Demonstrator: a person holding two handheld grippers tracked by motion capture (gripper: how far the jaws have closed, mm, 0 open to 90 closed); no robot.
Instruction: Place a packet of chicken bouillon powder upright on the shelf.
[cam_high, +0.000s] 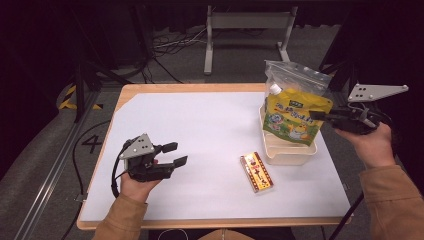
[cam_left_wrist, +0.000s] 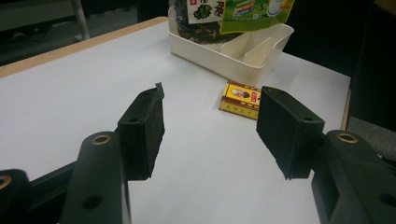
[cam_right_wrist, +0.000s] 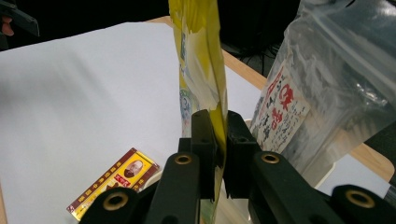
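While left gripper (cam_high: 172, 154) rests open and empty beside box (cam_high: 256, 172), right gripper (cam_high: 317, 115) clamped on yellow pouch (cam_high: 295, 117) above tray (cam_high: 290, 152).

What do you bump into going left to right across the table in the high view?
Left claw → small red and yellow box → white bin with the yellow pouch standing in it → right claw, shut on the pouch's edge.
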